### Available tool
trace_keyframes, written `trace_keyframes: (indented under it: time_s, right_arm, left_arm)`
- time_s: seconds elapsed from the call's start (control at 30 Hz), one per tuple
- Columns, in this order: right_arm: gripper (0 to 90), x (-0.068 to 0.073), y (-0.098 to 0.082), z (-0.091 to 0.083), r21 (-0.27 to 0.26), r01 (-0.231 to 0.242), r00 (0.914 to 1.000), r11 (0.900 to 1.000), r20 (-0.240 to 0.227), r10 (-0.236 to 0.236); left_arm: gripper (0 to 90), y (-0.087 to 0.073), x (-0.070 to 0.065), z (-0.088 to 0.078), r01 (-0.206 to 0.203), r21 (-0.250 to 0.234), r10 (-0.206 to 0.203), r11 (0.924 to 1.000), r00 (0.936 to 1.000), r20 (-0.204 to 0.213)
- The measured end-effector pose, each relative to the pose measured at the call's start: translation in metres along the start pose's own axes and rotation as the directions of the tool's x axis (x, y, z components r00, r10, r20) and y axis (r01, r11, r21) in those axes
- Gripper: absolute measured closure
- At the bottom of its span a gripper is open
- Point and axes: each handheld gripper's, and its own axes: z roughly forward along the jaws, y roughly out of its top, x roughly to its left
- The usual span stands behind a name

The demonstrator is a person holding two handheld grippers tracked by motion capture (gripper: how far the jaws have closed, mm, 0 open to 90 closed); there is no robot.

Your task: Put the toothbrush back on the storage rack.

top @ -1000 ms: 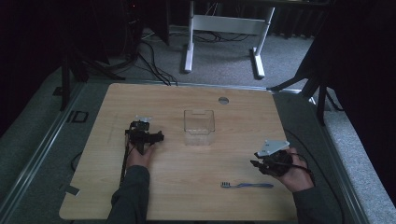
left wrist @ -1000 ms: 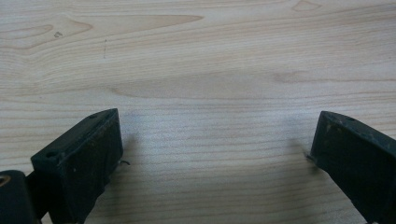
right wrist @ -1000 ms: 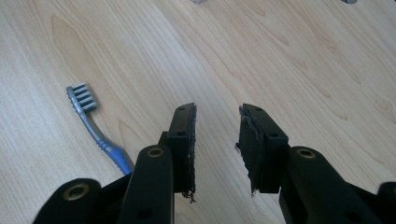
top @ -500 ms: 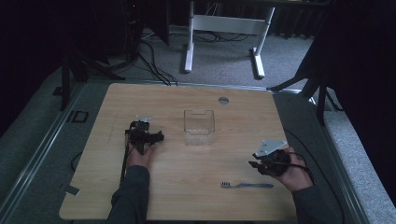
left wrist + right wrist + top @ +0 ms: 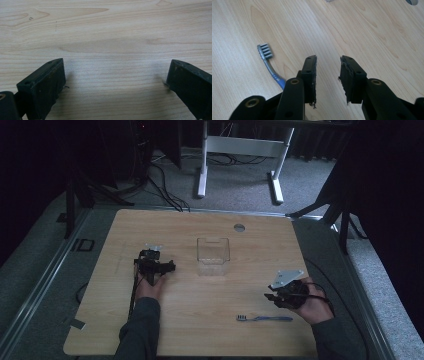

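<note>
Nothing moved yet, by the look of it. Toothbrush (image 5: pixel 264 318) flat on the counter (image 5: pixel 200 340) near its front edge, right of middle, bristle head toward the left, blue handle running toward the right hand. Clear open container (image 5: pixel 212 256) upright around the middle of the counter, a little toward the far edge, apparently empty, well apart from the toothbrush.

Right gripper (image 5: pixel 272 296) near the right front corner, just beyond the handle end of the toothbrush, not touching it. In the right gripper view, fingers (image 5: pixel 310 75) partly spread with bare wood between them; toothbrush (image 5: pixel 269 64) off to their left, handle passing under the gripper body.

Left gripper (image 5: pixel 159 267) on the left half of the counter, beside the container but apart from it. In the left gripper view, fingers (image 5: pixel 47 85) spread wide over bare wood, pinching nothing.

Probably at the very start: pickup of the toothbrush not yet made. Left to do, likely: closing on the handle, lifting, carrying across to the container, dropping it in.
</note>
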Motion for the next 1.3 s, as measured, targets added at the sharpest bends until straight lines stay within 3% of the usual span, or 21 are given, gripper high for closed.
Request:
trace_keyframes:
  time_s: [1.3]
  right_arm:
    - [63.1, 0.006, 0.008, 0.015, 0.082, 0.073, 0.9951, 0.994, -0.072, -0.068]
  left_arm:
    - [2.5, 0.000, 0.000, 0.000, -0.001, 0.001, 0.001, 1.0000, 1.0000, 0.000]
